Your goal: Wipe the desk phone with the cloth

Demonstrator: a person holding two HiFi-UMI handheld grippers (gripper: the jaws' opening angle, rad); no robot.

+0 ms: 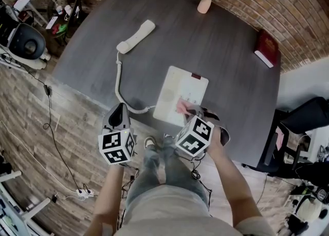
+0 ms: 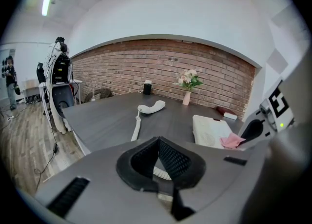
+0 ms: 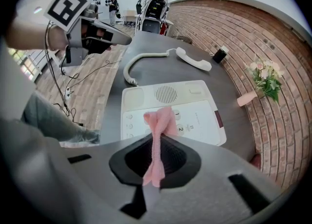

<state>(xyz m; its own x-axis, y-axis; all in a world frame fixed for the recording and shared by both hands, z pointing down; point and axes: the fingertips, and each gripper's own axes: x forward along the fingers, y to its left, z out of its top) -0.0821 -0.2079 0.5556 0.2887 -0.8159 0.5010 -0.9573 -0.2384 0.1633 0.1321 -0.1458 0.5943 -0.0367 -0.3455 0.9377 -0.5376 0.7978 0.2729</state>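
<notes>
The pink cloth [image 3: 163, 120] runs lengthwise out between the right gripper [image 3: 159, 137] fingers, which are pinched on it, with its free end just ahead of them over the phone [image 3: 195, 98] keypad. The phone points away along the bench [image 1: 226, 60]. The left gripper [image 2: 157, 142] fingers are closed and empty.

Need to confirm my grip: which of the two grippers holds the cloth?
The right gripper, its jaws shut on the pink cloth over the phone. The left gripper is shut with nothing between its jaws.
</notes>
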